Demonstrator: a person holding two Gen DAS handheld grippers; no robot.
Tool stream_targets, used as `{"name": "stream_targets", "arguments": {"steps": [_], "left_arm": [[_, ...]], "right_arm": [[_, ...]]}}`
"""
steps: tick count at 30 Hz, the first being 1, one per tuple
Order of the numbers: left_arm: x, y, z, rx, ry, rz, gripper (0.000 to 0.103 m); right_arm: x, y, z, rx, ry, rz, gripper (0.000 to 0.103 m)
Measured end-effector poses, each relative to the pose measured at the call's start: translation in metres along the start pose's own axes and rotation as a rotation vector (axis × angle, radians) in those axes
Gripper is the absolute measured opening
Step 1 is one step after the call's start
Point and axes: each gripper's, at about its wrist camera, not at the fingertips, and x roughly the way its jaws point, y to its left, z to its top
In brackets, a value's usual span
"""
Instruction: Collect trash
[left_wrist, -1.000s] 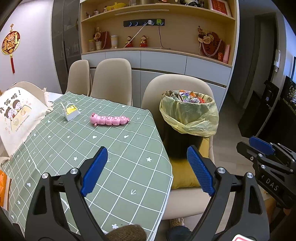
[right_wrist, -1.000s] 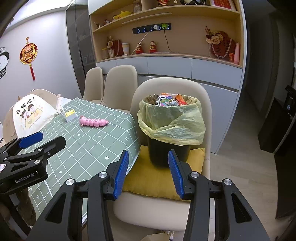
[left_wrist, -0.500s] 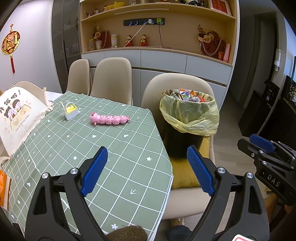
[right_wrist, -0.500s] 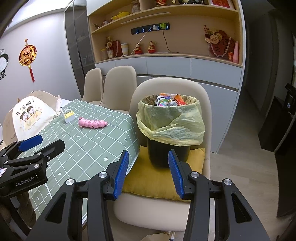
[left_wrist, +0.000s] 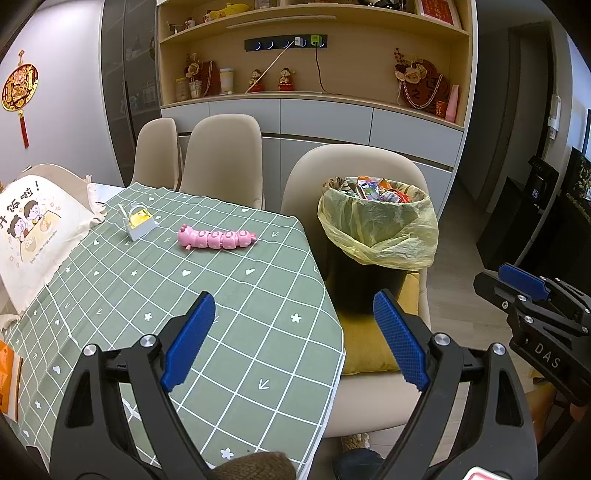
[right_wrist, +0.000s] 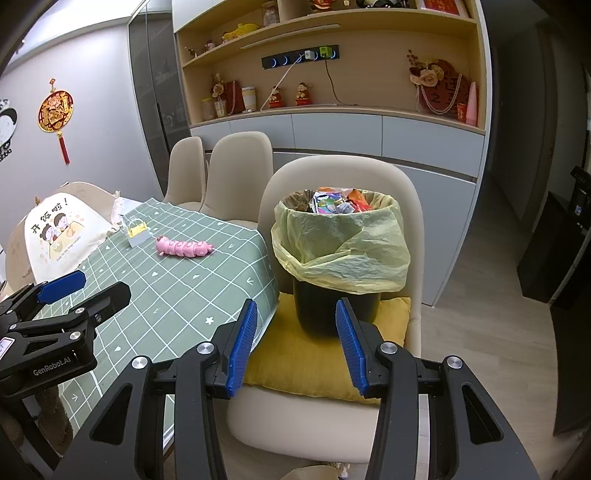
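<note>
A black trash bin with a yellow bag (left_wrist: 380, 236) (right_wrist: 341, 247) stands on a yellow cushion (right_wrist: 317, 354) on a beige chair (right_wrist: 343, 173). Colourful wrappers (right_wrist: 338, 201) fill its top. My left gripper (left_wrist: 295, 339) is open and empty, above the near corner of the green checked tablecloth (left_wrist: 166, 295). My right gripper (right_wrist: 295, 345) is open and empty, in front of the bin and cushion. Each gripper shows at the edge of the other's view, the right one (left_wrist: 532, 295) and the left one (right_wrist: 55, 306).
A pink caterpillar toy (left_wrist: 216, 238) and a small yellow-and-white bag-shaped object (left_wrist: 138, 221) lie on the table. A printed cloth bag (left_wrist: 33, 229) sits at the left. More beige chairs (left_wrist: 221, 155) and a shelf cabinet (left_wrist: 314, 74) stand behind.
Almost nothing has changed. Both grippers stay open and empty, with only a slight drift of the views.
</note>
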Motion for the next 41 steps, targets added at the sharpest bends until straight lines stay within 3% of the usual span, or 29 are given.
{"name": "stream_targets", "arguments": {"steps": [32,41], "left_arm": [[0.005,-0.002,-0.003,0.001,0.005,-0.017,0.083],[0.024,0.022,-0.010,-0.095,0.101,0.003,0.082]], "right_arm": [[0.008,-0.001,0.001,-0.011,0.016,0.007,0.042],[0.013,-0.002,0.002,-0.027,0.024,0.008,0.042]]}}
